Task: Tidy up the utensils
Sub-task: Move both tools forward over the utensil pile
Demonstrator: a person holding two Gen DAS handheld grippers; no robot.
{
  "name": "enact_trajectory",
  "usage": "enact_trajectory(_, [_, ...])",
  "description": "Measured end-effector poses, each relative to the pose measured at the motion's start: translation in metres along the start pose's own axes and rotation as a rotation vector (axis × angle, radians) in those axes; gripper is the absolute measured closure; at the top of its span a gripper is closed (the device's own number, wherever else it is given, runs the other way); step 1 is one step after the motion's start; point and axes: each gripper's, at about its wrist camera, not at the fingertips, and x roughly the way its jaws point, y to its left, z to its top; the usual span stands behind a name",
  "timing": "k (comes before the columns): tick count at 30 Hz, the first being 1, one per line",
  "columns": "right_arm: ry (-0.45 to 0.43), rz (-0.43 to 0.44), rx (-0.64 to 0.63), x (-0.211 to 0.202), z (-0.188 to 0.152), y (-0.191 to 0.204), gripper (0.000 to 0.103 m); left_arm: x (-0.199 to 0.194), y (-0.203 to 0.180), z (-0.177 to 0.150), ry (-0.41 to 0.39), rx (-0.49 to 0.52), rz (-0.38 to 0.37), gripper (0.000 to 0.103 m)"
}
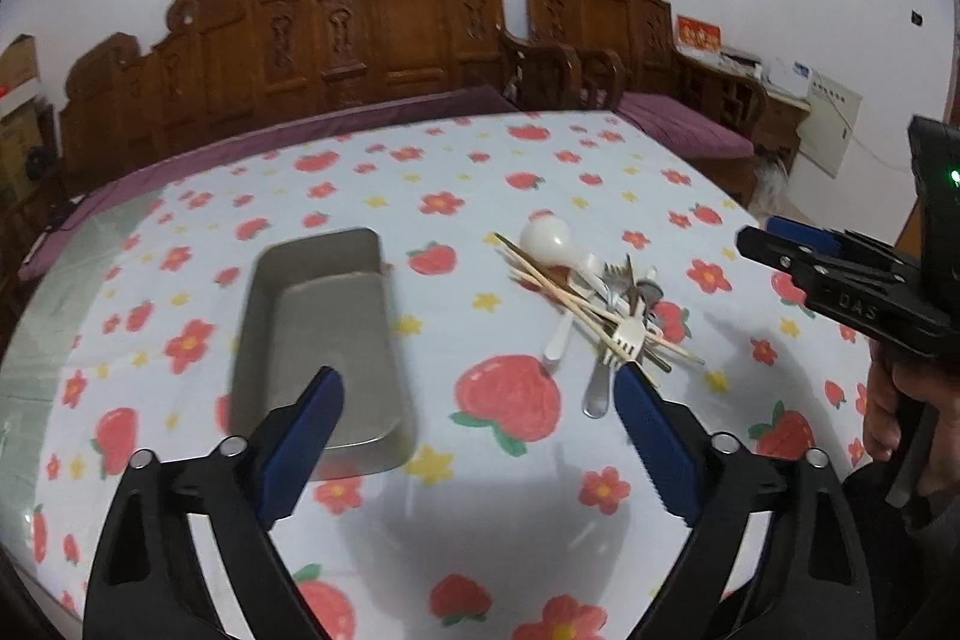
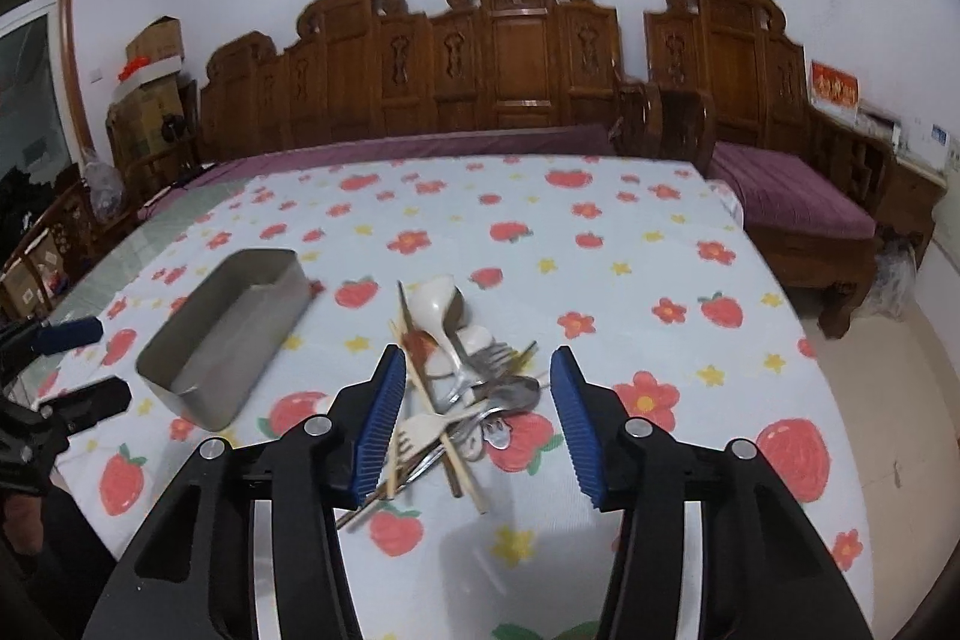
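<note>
A heap of utensils [image 1: 600, 304] lies on the strawberry-print tablecloth: a white ladle [image 1: 543, 235], wooden chopsticks [image 1: 540, 274], a white fork [image 1: 627, 334] and metal spoons and forks. To its left stands an empty grey metal tray [image 1: 318, 340]. My left gripper [image 1: 480, 376] hangs open above the cloth between tray and heap, with nothing between its fingers. My right gripper [image 2: 477, 355] is open just above the near side of the heap [image 2: 468, 382]; its blue pads frame the utensils without touching them. The tray [image 2: 228, 334] shows left of it.
A carved wooden sofa [image 2: 516, 58] with purple cushions runs along the table's far side. The table's right edge drops to a tiled floor [image 2: 888, 400]. Cardboard boxes [image 2: 150, 58] are stacked at the far left. A person's hand [image 1: 894, 400] holds the right gripper.
</note>
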Motion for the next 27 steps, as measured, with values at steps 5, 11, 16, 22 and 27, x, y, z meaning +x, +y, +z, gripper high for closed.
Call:
enact_trajectory(5, [0.036,0.021,0.017,0.020,-0.012,-0.009,0.050,0.035,-0.013,0.008,0.051,0.003,-0.057,0.027])
enact_trajectory(11, [0.073,0.017,0.034,0.034,-0.025,-0.020,0.051,0.068,-0.031,0.017,0.098,-0.014,-0.100,0.035])
enact_trajectory(16, [0.085,0.013,0.073,0.037,-0.027,-0.033,0.051,0.093,-0.052,0.017,0.156,-0.036,-0.148,0.051])
enact_trajectory(22, [0.090,-0.003,0.084,0.037,-0.027,-0.040,0.051,0.123,-0.073,0.017,0.193,-0.035,-0.097,0.064])
enact_trajectory(27, [0.087,-0.003,0.093,0.035,-0.026,-0.041,0.051,0.144,-0.071,0.019,0.236,-0.084,-0.081,0.071])
